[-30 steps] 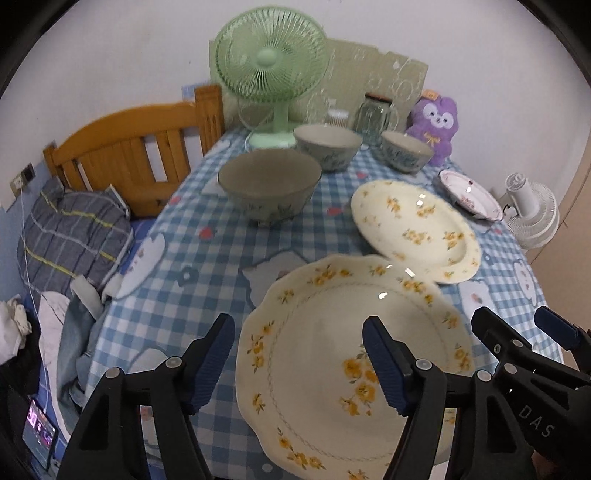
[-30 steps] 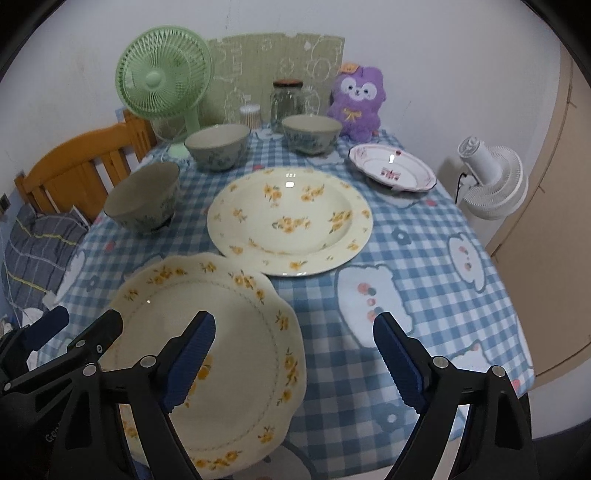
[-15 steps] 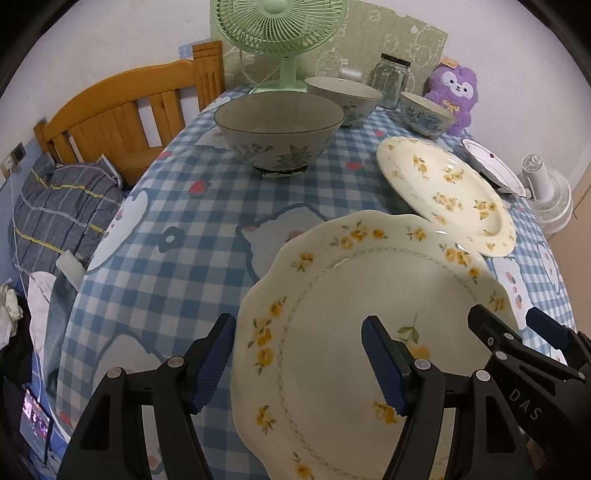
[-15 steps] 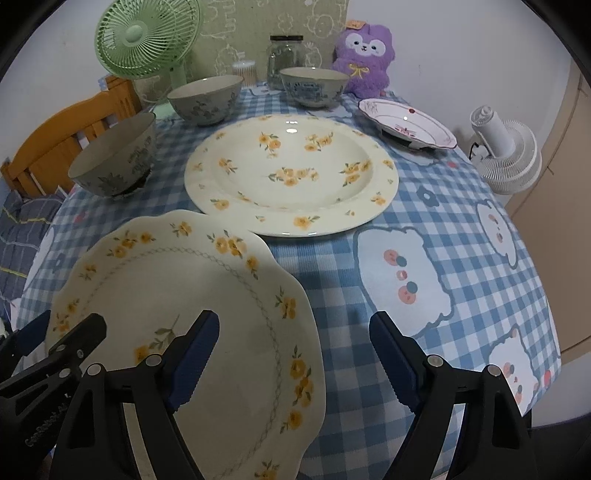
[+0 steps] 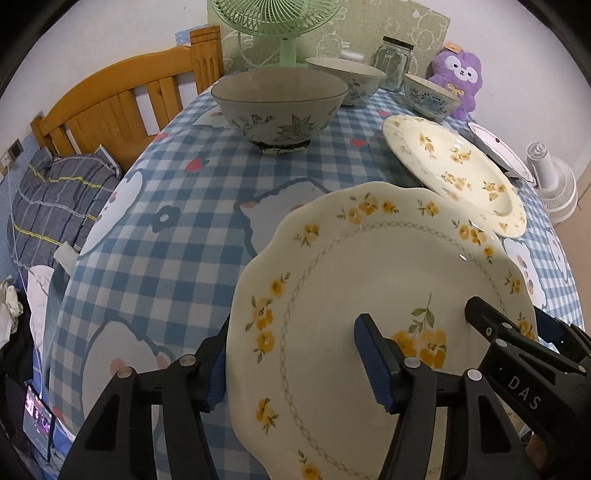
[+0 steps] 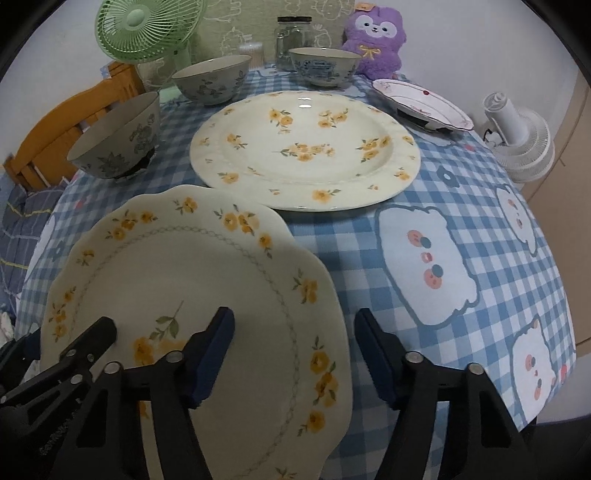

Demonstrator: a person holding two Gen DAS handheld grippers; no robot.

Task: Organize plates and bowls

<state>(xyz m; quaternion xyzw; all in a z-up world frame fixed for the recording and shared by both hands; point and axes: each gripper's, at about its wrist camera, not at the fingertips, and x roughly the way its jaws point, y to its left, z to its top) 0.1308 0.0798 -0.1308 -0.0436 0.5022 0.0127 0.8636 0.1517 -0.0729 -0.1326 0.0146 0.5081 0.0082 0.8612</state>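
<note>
A scalloped cream plate (image 5: 369, 277) with yellow flowers lies on the checked tablecloth, nearest to me. My left gripper (image 5: 295, 339) straddles its left rim: one finger is over the plate and the other sits outside, partly hidden by the rim. My right gripper (image 6: 295, 321) straddles the right rim of the same scalloped plate (image 6: 192, 280) the same way. Both sets of jaws are closing, and the pads stand apart from the rim. Behind it lies a large round flowered plate (image 6: 306, 147). Further back are a big grey bowl (image 5: 280, 103), a second grey bowl (image 6: 210, 77) and a blue-patterned bowl (image 6: 325, 66).
A small red-trimmed plate (image 6: 424, 103) lies at the back right. A green fan (image 6: 144, 29), a glass jar (image 6: 293, 40) and a purple plush toy (image 6: 376, 37) line the far edge. A white fan (image 6: 524, 140) stands off the table's right side, a wooden headboard (image 5: 110, 107) to its left.
Both grippers have sunk toward the scalloped plate, which now looms larger. Their jaws have narrowed, the right more than the left, and each now sits astride a rim.
</note>
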